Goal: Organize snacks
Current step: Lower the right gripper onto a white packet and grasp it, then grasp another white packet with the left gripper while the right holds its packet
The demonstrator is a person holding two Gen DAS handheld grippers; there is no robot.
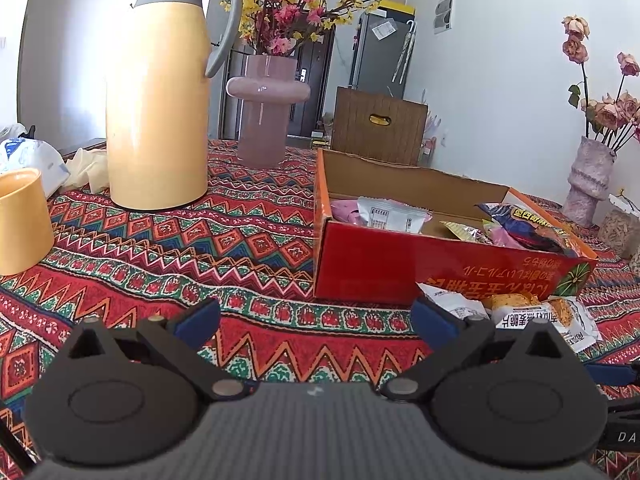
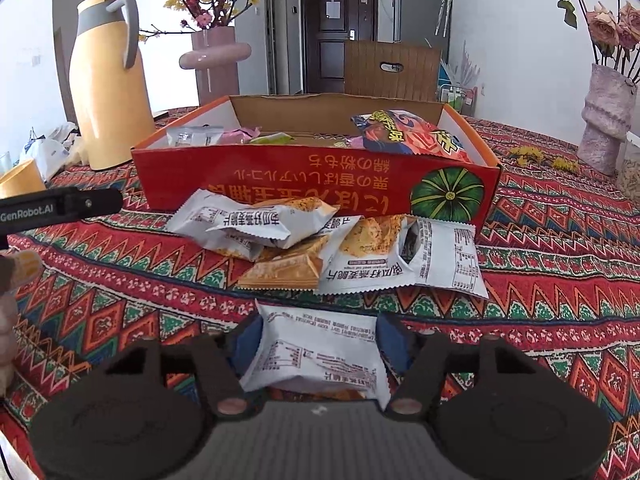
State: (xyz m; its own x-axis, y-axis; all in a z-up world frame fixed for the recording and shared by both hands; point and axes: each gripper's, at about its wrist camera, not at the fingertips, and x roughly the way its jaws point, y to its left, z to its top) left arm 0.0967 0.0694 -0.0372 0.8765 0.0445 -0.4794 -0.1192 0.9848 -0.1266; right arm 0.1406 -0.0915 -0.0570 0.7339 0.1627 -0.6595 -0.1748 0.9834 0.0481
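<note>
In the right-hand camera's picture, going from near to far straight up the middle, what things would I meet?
White snack packet between the right gripper pads → pile of loose snack packets on the patterned cloth → red cardboard box with snacks inside → brown wooden chair back → dark door.

The patterned tablecloth (image 2: 560, 240) bears a red box (image 2: 280, 176), snack packets (image 2: 360, 252), a thermos (image 1: 156, 100), perhaps two vases (image 1: 264, 120).

You can read "GenRobot.AI" on the left gripper (image 2: 60, 206) at your nine o'clock; the red box (image 2: 280, 184) bears upside-down Japanese lettering.
</note>
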